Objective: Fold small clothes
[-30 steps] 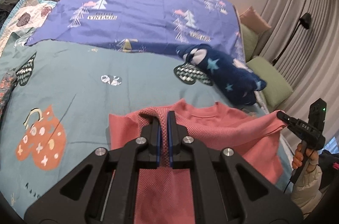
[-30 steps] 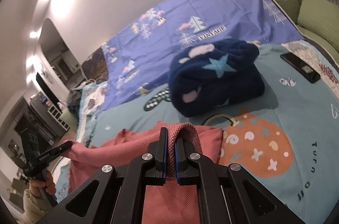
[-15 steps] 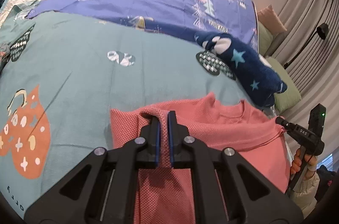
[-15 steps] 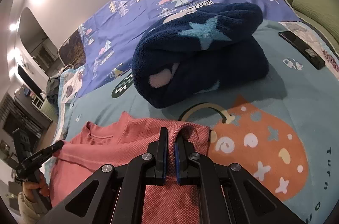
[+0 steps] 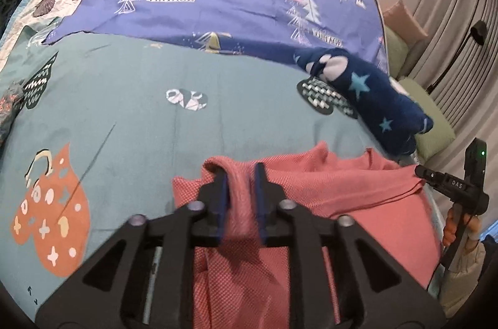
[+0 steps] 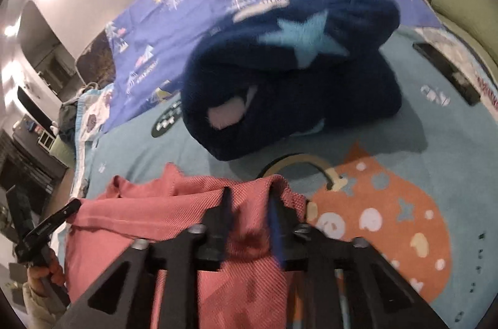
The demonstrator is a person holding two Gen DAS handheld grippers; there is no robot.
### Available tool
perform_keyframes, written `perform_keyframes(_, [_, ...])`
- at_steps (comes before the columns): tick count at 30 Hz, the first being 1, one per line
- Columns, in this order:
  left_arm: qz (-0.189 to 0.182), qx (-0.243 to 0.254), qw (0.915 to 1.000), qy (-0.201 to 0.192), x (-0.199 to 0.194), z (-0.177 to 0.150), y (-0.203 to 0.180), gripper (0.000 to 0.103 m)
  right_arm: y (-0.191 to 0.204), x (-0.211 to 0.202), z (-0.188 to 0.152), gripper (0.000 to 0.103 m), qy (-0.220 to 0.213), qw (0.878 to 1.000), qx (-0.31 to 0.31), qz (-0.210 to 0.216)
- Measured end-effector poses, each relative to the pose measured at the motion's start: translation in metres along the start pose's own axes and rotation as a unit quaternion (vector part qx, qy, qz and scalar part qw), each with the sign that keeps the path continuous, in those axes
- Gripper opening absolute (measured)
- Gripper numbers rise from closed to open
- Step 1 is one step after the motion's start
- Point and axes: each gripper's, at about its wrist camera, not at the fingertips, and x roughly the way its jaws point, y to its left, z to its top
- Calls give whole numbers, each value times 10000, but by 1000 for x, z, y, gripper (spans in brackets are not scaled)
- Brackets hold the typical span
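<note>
Here both grippers are letting go of the same garment, a coral-pink knit top laid on the teal patterned bedspread.

Left first. The left gripper has just been opening its jaws; a raised ridge of the top's fabric stands in the gap, and the blue pads look to have come off it, so it reads as released rather than clenched. The rest of the top spreads away to that tool's right, toward the neckline and the far shoulder.

On the right, the right gripper has likewise just been opening, with a hump of the pink cloth between its jaws and daylight on at least one side; released too. The body of the top runs off to that tool's left, and the folded navy star-print fleece sits just ahead of its tips, close to the top's far edge.

The risk from here, as I judge it: the pinched ridges stay standing after release, so the laid edge keeps two bumps and the fold goes uneven. A pad may also snag the open knit on withdrawal and drag the edge back. The fleece so near ahead of the right tool could be nudged or crowd the next fold.
</note>
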Motion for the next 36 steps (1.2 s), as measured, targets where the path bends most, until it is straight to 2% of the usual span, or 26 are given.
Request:
perform_keyframes(1, [18,-46,10000,-72,-5,2,2,35,-1,-8,1,47,-92,10000,-25,-1])
perform_keyframes(2, [52,-78,9998,-162,-11,3,4,42,-1,-16,2,48,-175,9998,-72,-12])
perform_keyframes(6, [-121,-143,9980,-608,-46,9,7,47,10,-40,-2,48,-287,9980,-566,68])
perform_keyframes(8, [-371,53,9969,-693,-62,7,1,48,26,-46,-12,48,-191,9937,-1098,117])
perform_keyframes(10, [-690,395,9958,-449,-66,2,-10,48,43,-44,-25,48,66,9869,-1590,271])
perform_keyframes(12, [-887,679,9937,26,-57,-8,-22,48,53,-33,-35,48,398,9807,-1897,248])
perform_keyframes(13, [-861,883,9917,369,-47,-15,-30,48,56,-28,-38,48,497,9792,-1956,228])
perform_keyframes(16, [-691,1297,9835,1058,-13,-30,-47,48,60,-3,-40,47,827,9756,-2033,73])
perform_keyframes(19, [-470,1413,9795,1355,19,-27,-58,48,59,18,-30,47,868,9766,-1953,-242])
perform_keyframes(22, [-299,1400,9844,1026,31,-1,-60,47,59,21,-9,47,483,9843,-1686,-200])
perform_keyframes(25, [-388,987,9936,400,27,34,-49,48,45,9,16,47,-179,9935,-1123,-19])
perform_keyframes(27, [-296,773,9965,101,20,45,-41,48,34,0,23,47,-496,9955,-801,-35])
perform_keyframes(31, [-215,517,9983,-135,-4,39,-20,53,21,-12,16,47,-402,9971,-639,-1])
perform_keyframes(33, [-148,426,9989,-108,-19,20,-6,54,12,-24,3,47,-305,9975,-633,-12])
perform_keyframes(36, [-294,212,9993,57,-42,-12,9,55,-5,-48,-33,47,-124,9987,-470,139])
